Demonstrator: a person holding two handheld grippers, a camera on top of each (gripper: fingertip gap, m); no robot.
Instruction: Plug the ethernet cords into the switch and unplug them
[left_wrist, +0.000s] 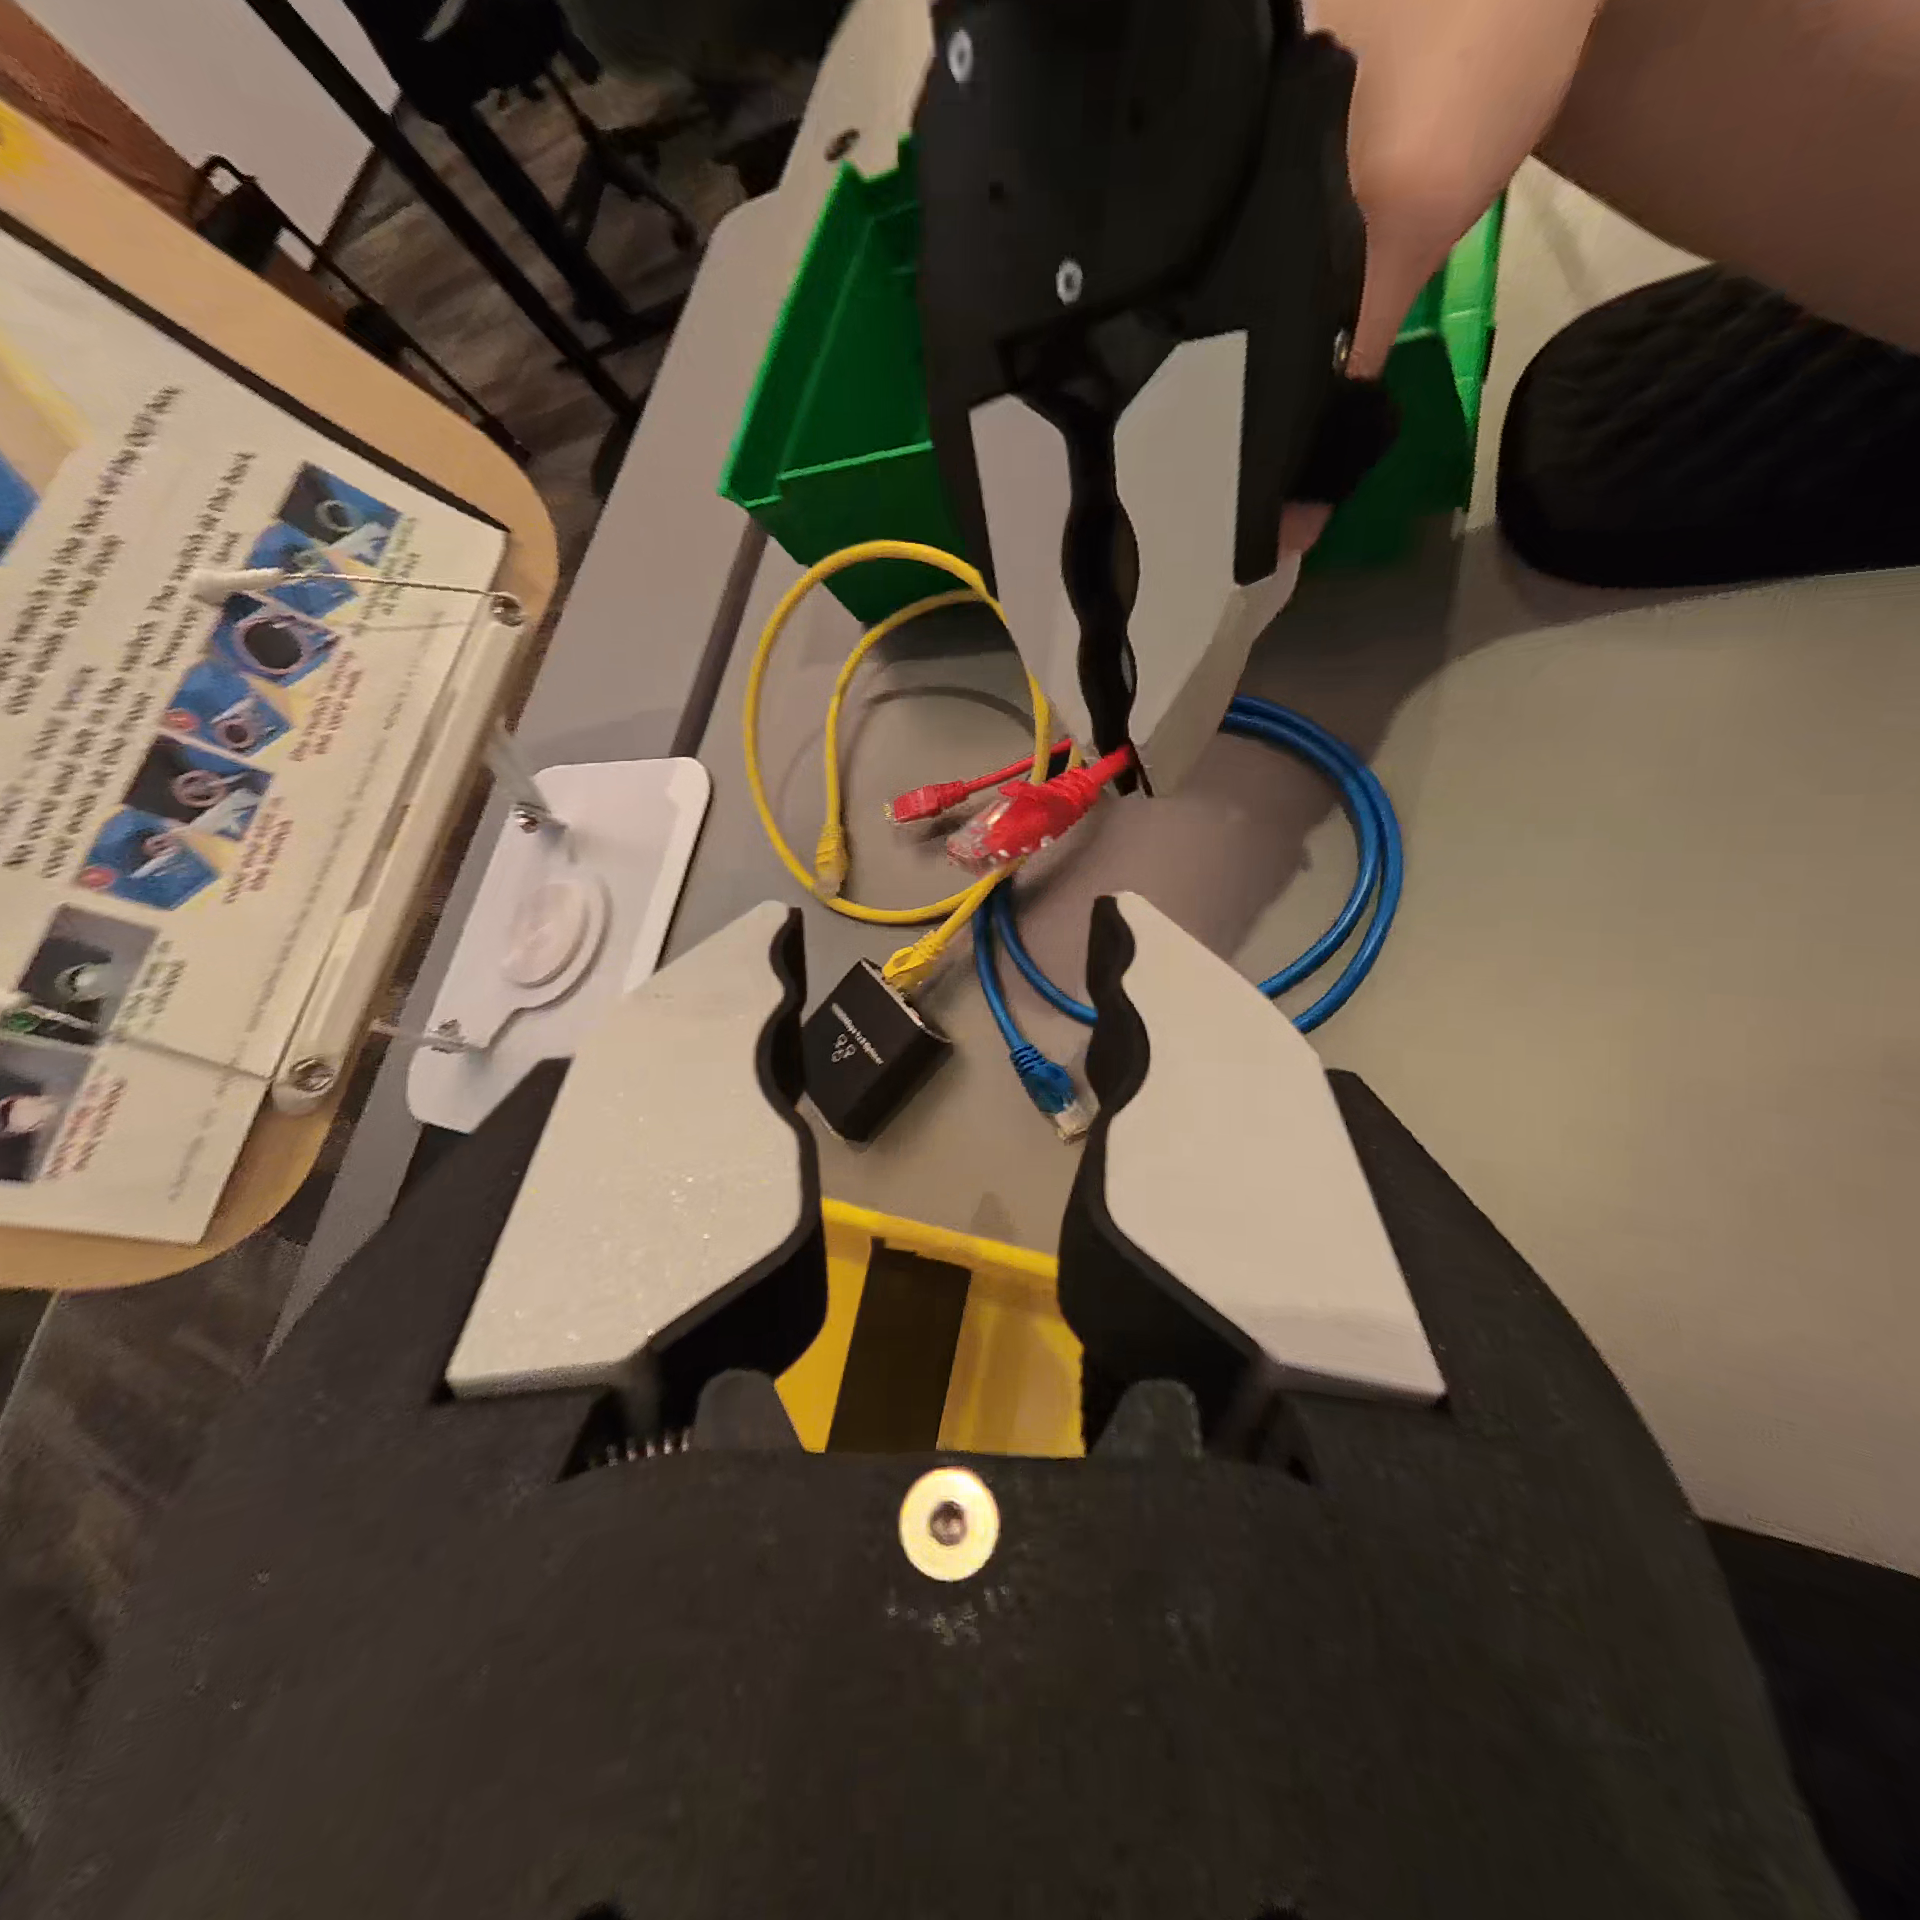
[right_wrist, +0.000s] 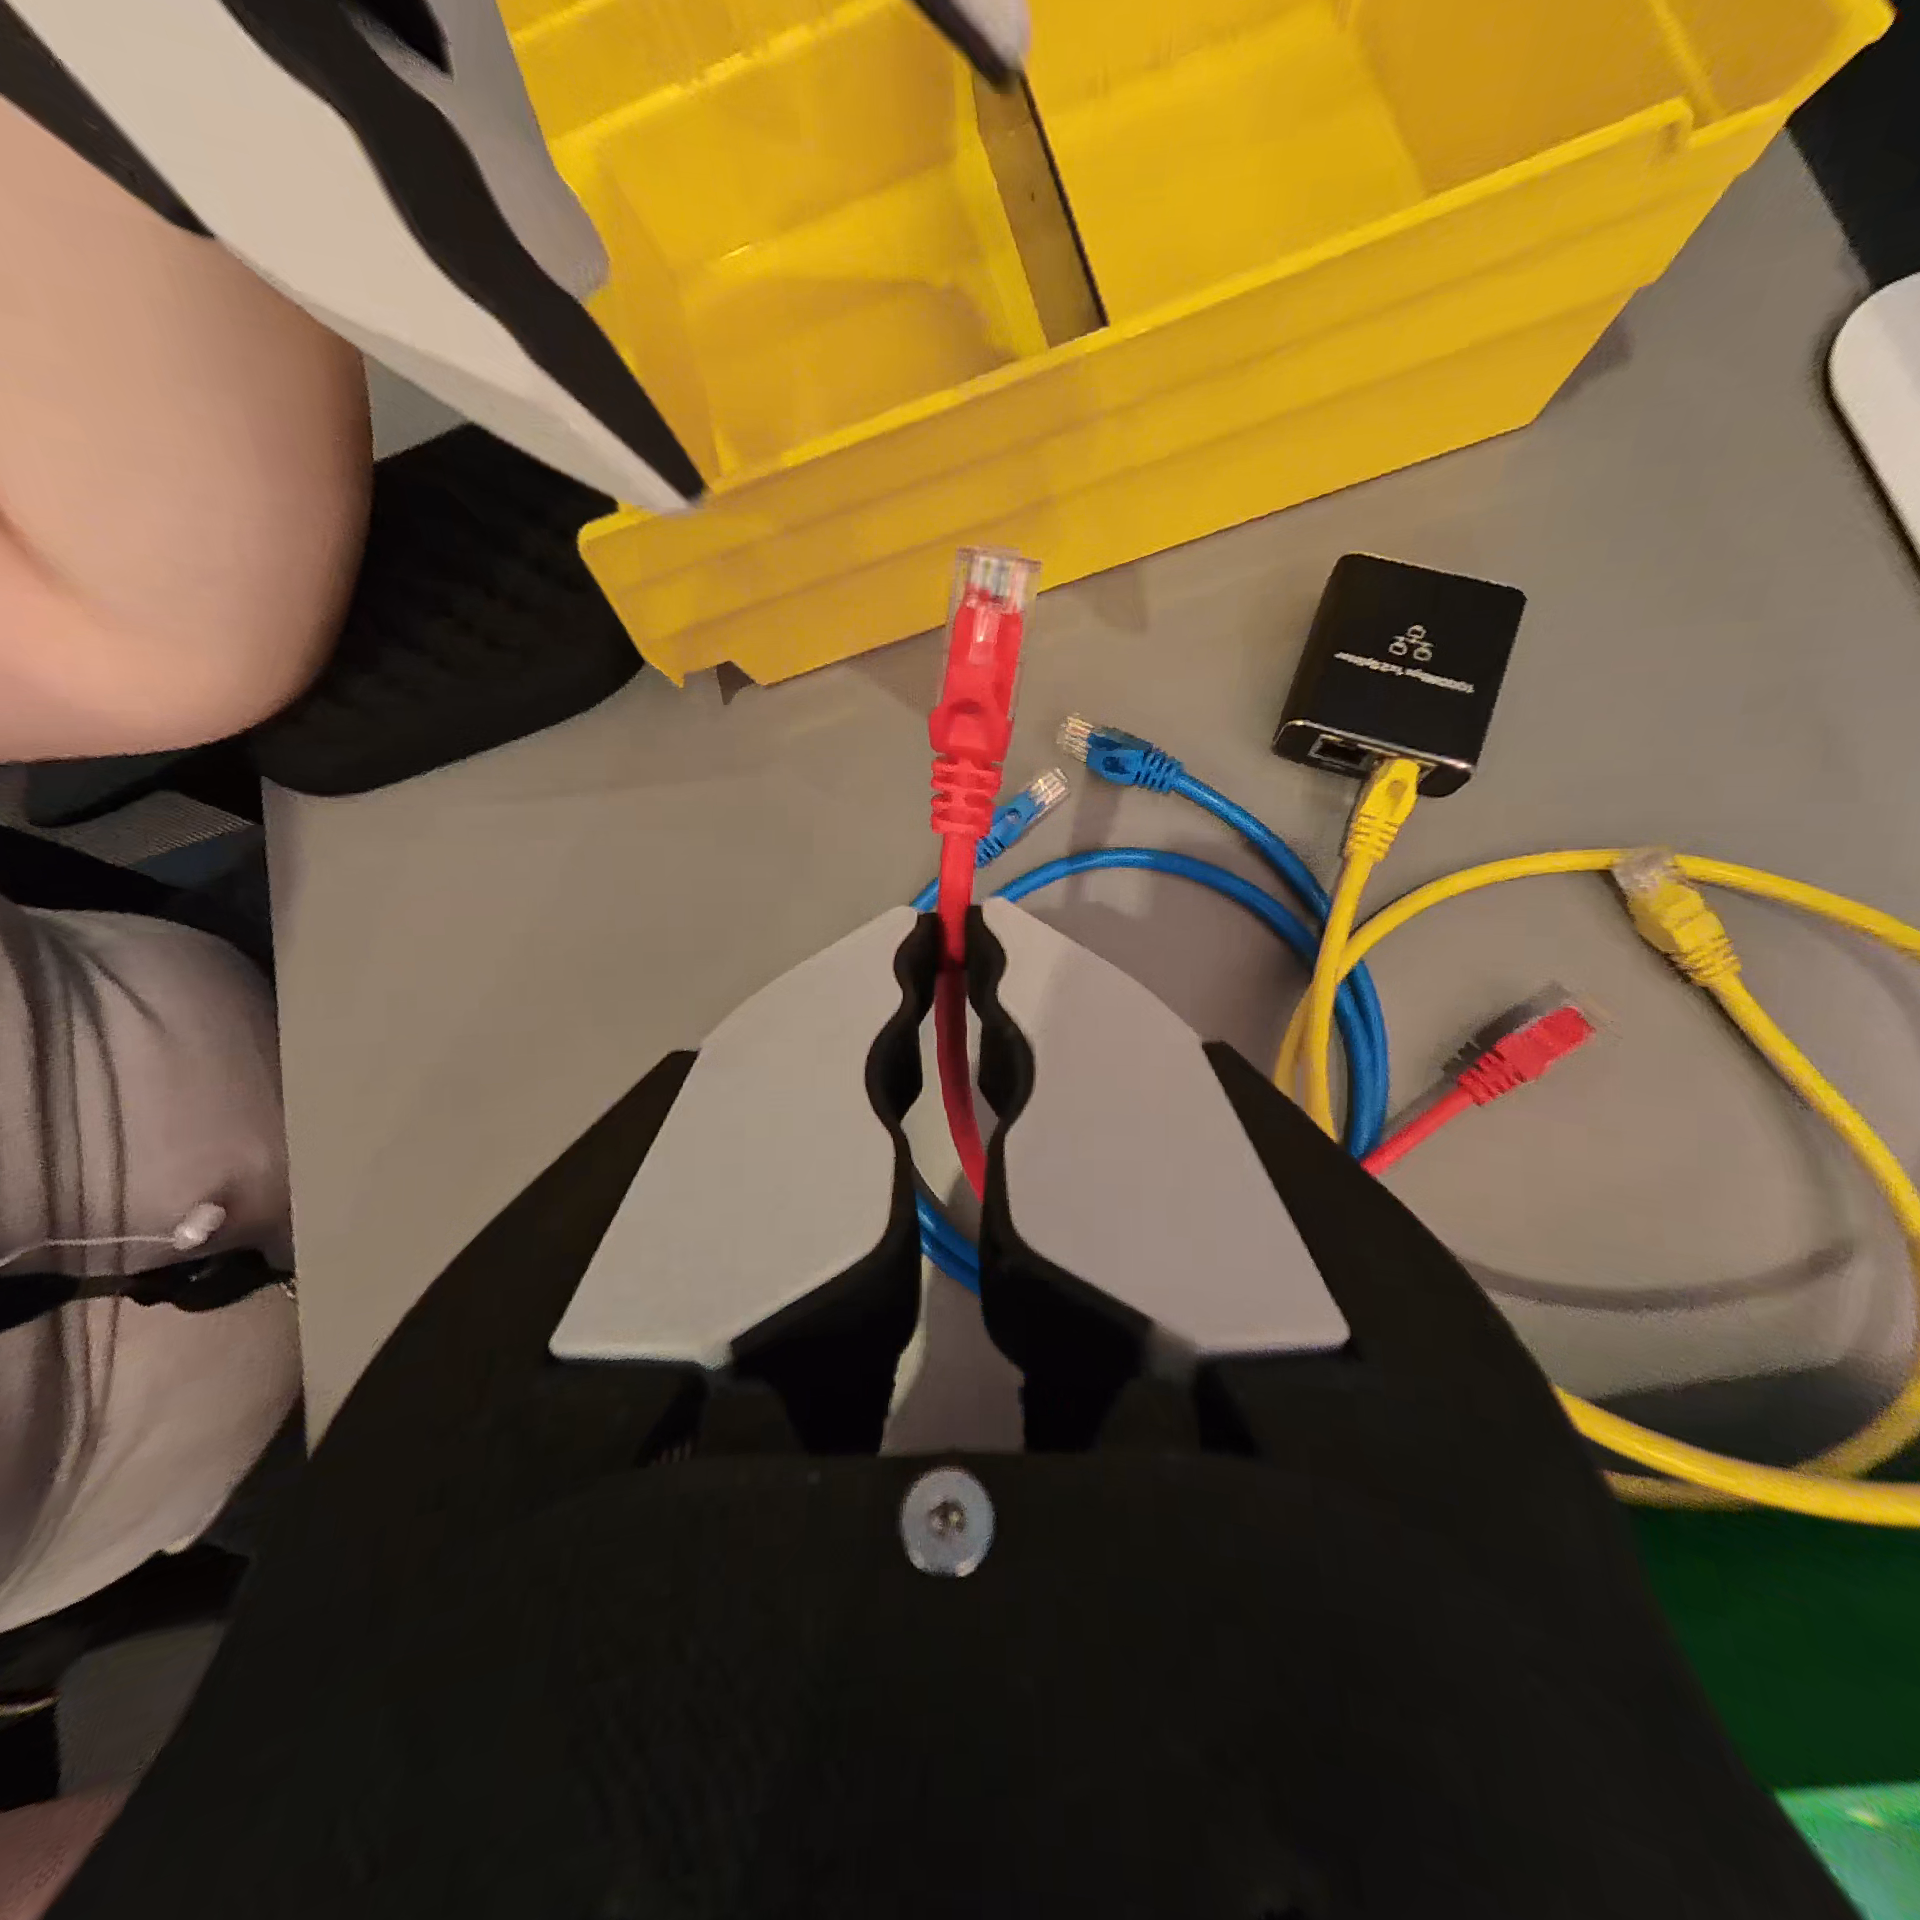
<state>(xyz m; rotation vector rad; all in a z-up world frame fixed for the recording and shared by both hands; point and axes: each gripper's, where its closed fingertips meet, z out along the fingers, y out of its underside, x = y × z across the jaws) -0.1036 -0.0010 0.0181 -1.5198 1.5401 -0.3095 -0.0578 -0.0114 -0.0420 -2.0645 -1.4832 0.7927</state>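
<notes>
Red ethernet cord (right_wrist: 964, 1039) ran between the pinched fingers of the right gripper (right_wrist: 945, 925), its clear-tipped plug (right_wrist: 982, 665) sticking out past the tips above the grey desk (right_wrist: 540, 935), with its other red plug (right_wrist: 1522, 1060) lying off to the side. Beyond lay a looped blue ethernet cord (right_wrist: 1236, 821), while a yellow ethernet cord (right_wrist: 1377, 821) was plugged into the small black box-shaped switch (right_wrist: 1397, 665). The left gripper (left_wrist: 945, 925) hovered with fingers spread and empty beside the switch, and farther back stood a yellow plastic bin (right_wrist: 1143, 416) and a green plastic bin (left_wrist: 831, 416).
</notes>
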